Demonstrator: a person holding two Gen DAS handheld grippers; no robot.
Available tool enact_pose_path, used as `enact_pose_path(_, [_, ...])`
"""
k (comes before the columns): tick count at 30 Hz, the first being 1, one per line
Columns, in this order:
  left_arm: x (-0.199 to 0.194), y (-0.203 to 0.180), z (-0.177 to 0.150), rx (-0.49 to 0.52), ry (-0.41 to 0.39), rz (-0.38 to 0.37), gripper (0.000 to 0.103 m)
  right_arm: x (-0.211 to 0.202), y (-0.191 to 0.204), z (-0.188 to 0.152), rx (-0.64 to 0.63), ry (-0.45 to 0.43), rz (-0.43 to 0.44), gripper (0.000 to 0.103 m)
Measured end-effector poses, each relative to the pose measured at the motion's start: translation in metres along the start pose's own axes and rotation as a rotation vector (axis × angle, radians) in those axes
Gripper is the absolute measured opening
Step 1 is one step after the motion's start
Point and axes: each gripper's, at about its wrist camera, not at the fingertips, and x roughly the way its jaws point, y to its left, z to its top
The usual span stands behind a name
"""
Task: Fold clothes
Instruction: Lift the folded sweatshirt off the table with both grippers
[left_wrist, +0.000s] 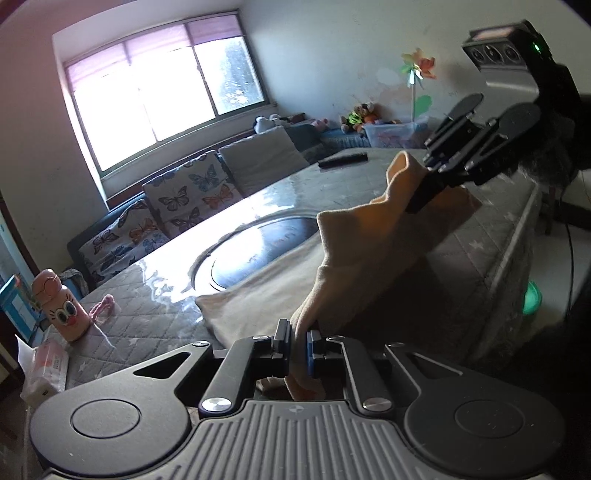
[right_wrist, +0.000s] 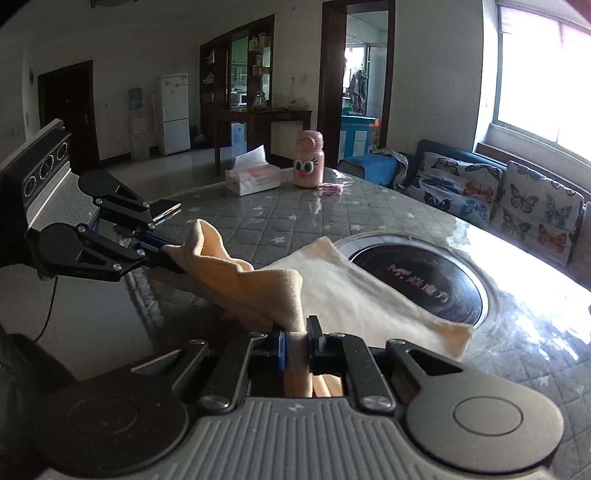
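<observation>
The left claw (left_wrist: 298, 345) is clamped on a corner of the pale peach cloth (left_wrist: 369, 236), the fabric pinched between its two pads. The right claw (right_wrist: 297, 341) grips another corner of the same cloth (right_wrist: 343, 291) in the same way. Between the two claws the near edge of the cloth hangs lifted in a sagging fold, while the rest lies flat on the quilted grey table (right_wrist: 258, 221), its far part overlapping the rim of the round dark hob (right_wrist: 424, 280) set into the tabletop.

Each wrist view shows the other claw from the side: the left view catches the right claw (left_wrist: 424, 195) at upper right, biting the raised corner; the right view shows the left claw (right_wrist: 162, 251) at the left, closed on its corner.

Only the right view shows the tissue box (right_wrist: 253, 177) clearly, standing just beside the pink cartoon bottle (right_wrist: 309, 158), with a fridge (right_wrist: 174, 114) and doorway beyond. Only the left view shows the window (left_wrist: 162, 92), the pinwheel (left_wrist: 417, 70) against the wall, and a dark flat object (left_wrist: 343, 159) lying on the far end of the table. The butterfly-print sofa cushions (left_wrist: 184, 192) appear in both.
</observation>
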Motion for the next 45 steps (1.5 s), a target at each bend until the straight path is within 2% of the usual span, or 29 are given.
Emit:
enact_pose_path(4, [0.027,0.025,0.015,-0.039,-0.003,0.002,0.010,0.017,-0.023,0.016,0.037,0.006,-0.014,0.010])
enact_pose_path(12, [0.110,0.077,0.038,-0.120,0.073,-0.023,0.010,0.077,-0.090,0.040,0.140,0.063,-0.045,0.010])
enact_pose_path(16, [0.151,0.093,0.034,-0.183,0.122,-0.014,0.014,0.115,-0.120,0.035,0.222,0.092,-0.075,0.011])
enact_pose_path(18, [0.165,0.096,0.027,-0.198,0.143,0.016,0.017,0.133,-0.130,0.028,0.266,0.101,-0.100,0.018])
enact_pose_path(19, [0.171,0.098,0.024,-0.213,0.151,0.017,0.018,0.138,-0.133,0.024,0.286,0.105,-0.106,0.018])
enact_pose_path(21, [0.175,0.100,0.021,-0.225,0.156,0.031,0.021,0.146,-0.140,0.014,0.325,0.104,-0.123,0.022])
enact_pose_path(24, [0.175,0.102,0.017,-0.242,0.159,0.048,0.026,0.145,-0.147,0.003,0.354,0.087,-0.163,0.038])
enact_pose_path(29, [0.173,0.111,0.013,-0.271,0.163,0.105,0.042,0.117,-0.150,-0.008,0.379,0.057,-0.201,0.039])
enact_pose_path(33, [0.172,0.116,0.014,-0.290,0.155,0.148,0.043,0.096,-0.150,-0.020,0.421,0.051,-0.225,0.038])
enact_pose_path(41, [0.157,0.130,0.024,-0.360,0.115,0.223,0.044,0.100,-0.156,-0.040,0.518,0.061,-0.245,0.032])
enact_pose_path(45, [0.146,0.119,0.035,-0.332,0.078,0.182,0.042,0.108,-0.154,-0.044,0.522,0.060,-0.288,0.032])
